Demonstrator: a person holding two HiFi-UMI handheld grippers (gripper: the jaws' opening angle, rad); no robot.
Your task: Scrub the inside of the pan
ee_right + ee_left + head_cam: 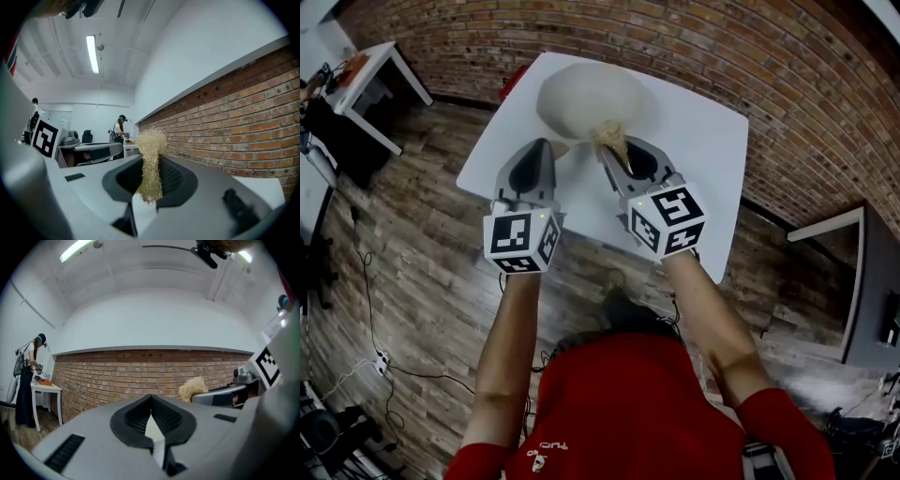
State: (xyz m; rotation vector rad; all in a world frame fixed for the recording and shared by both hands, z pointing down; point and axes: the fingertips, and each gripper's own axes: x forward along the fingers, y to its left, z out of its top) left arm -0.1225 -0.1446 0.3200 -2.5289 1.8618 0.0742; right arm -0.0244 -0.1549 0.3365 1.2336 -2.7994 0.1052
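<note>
Tan scrubber [612, 138], pinched in right gripper [615, 156], at the pan [584, 97] edge.

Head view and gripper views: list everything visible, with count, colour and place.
pan: one, pale beige, far side of table
table: one, white, beside brick wall
scrubber: one, straw-coloured, in right jaws
red thing: one, table's far-left edge, unidentifiable
side table: one, white, far left
bystander: at least one, dark trousers, at side table
left hand-held gripper: one, grey, jaws together, empty
right hand-held gripper: one, grey, shut on scrubber
</note>
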